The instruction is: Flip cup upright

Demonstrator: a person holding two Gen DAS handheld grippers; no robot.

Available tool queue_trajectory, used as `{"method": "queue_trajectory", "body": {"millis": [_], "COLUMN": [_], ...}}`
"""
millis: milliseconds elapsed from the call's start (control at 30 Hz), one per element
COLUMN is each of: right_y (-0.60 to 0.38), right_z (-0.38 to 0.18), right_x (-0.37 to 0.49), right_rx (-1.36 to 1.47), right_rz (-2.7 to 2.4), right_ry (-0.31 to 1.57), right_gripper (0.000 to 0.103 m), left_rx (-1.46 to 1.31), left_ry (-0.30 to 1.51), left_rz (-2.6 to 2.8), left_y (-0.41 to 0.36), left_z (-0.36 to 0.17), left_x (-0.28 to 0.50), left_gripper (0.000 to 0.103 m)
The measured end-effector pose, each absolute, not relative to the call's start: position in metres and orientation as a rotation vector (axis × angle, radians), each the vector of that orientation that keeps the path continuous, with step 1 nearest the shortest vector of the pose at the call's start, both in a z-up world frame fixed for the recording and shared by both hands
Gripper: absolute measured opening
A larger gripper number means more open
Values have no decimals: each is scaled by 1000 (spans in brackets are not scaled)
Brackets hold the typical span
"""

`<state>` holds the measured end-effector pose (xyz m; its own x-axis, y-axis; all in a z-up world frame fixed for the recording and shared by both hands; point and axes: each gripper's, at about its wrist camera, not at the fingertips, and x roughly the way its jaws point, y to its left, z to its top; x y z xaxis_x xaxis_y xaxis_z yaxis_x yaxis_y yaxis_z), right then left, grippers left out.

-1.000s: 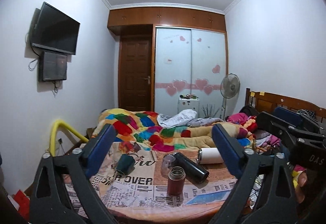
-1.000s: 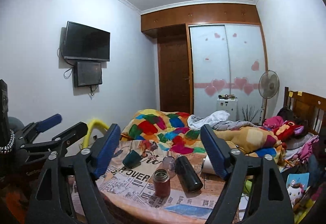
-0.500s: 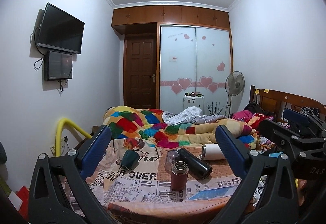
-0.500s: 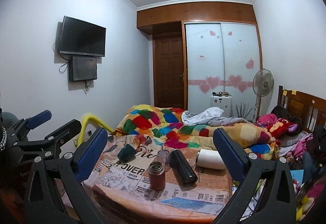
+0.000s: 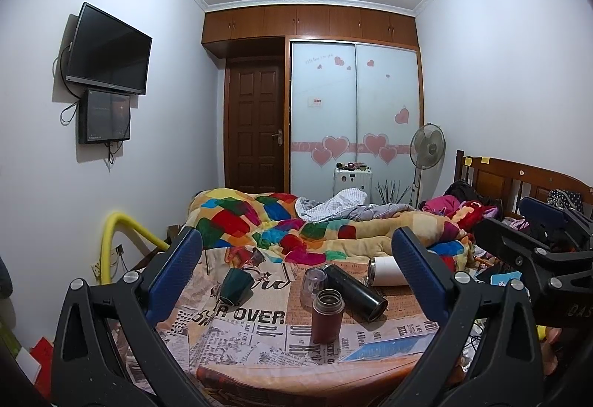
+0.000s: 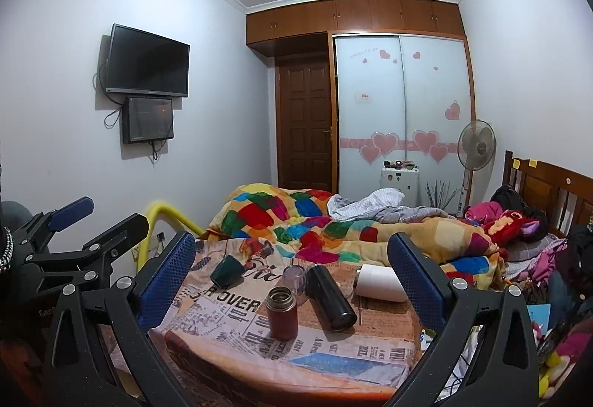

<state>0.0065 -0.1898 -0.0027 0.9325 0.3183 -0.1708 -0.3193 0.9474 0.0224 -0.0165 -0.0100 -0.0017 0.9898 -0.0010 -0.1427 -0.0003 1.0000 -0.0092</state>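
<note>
Five vessels sit on my table (image 5: 259,362): green cup (image 5: 234,290) tipped over at left, clear cup (image 5: 314,283), red flask (image 5: 327,316), black flask (image 5: 355,292), white flask (image 5: 385,271). Both my left gripper (image 5: 296,272) and right gripper (image 6: 291,272) gape wide, empty.

We pull both grippers back from the table (image 5: 259,366) and tilt them up. The left gripper (image 5: 296,259) and the right gripper (image 6: 292,255) now spread wider than a second ago, and the dark green cup (image 5: 234,290) sits lower between the fingers.
</note>
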Motion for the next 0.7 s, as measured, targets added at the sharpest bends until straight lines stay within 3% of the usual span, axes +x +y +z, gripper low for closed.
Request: {"method": "queue_trajectory", "body": {"millis": [700], "right_y": [-193], "right_z": [-4], "right_x": [7], "right_rx": [-2], "right_rz": [326], "right_ry": [178], "right_gripper": [103], "left_rx": [-18], "left_ry": [164], "left_rz": [-10], "left_y": [-10], "left_z": [-9], "left_x": [-10], "left_gripper": [103]}}
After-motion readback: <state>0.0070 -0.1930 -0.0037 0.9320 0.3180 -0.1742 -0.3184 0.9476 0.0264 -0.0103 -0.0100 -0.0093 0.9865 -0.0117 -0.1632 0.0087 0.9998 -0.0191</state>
